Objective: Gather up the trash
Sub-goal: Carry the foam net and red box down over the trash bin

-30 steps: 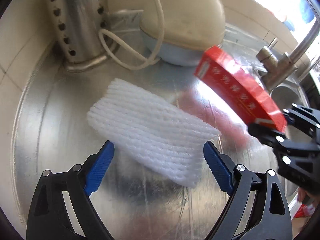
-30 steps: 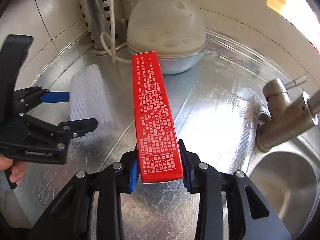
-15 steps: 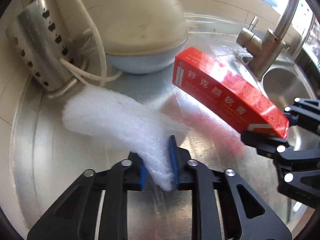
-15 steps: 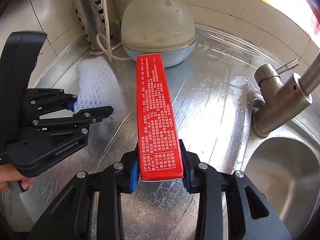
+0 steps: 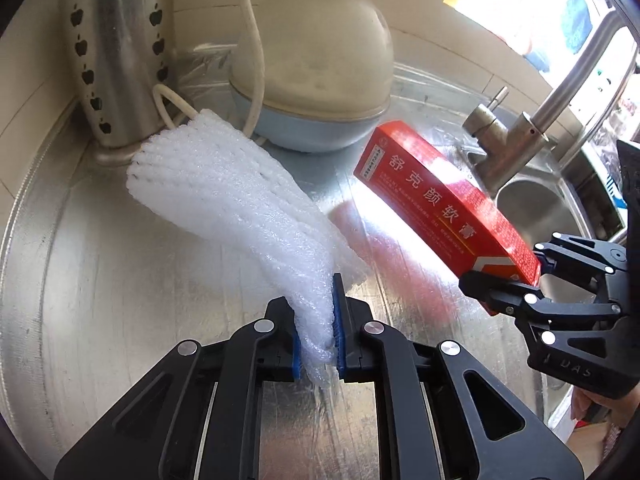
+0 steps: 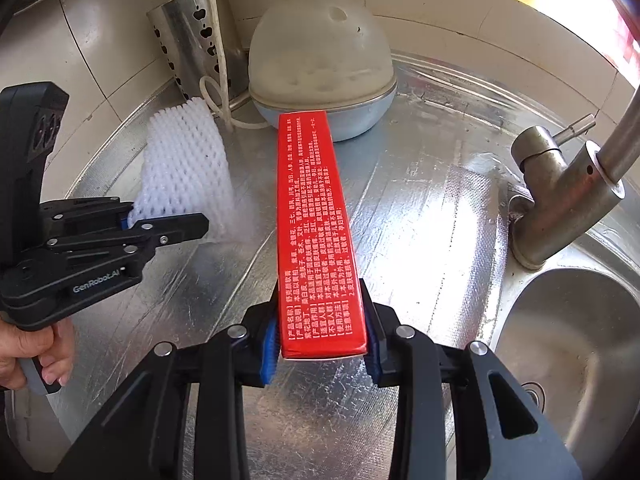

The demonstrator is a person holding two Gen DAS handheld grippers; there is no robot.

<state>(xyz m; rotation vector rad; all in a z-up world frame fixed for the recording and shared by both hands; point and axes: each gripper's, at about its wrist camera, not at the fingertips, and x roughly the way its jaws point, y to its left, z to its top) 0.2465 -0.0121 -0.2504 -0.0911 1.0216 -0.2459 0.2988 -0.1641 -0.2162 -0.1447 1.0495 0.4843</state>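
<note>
My left gripper [image 5: 316, 340] is shut on one end of a white foam net sleeve [image 5: 224, 192], which is bunched between the pads and held above the steel counter. It also shows in the right wrist view [image 6: 184, 176], with the left gripper [image 6: 160, 224] at the left. My right gripper [image 6: 320, 344] is shut on the near end of a long red carton [image 6: 312, 216] with white print, pointing forward above the counter. In the left wrist view the carton [image 5: 440, 200] and right gripper [image 5: 516, 284] are at the right.
A domed egg steamer [image 6: 320, 64] with a white cord stands at the back beside a perforated steel utensil holder [image 6: 196, 40]. A steel faucet [image 6: 560, 192] and sink basin [image 6: 568, 344] are at the right. Tiled wall behind the steel counter [image 6: 420, 208].
My left gripper closed on the foam net and lifted it off the counter, bunching it. The right gripper kept holding the red carton, shifting slightly.
</note>
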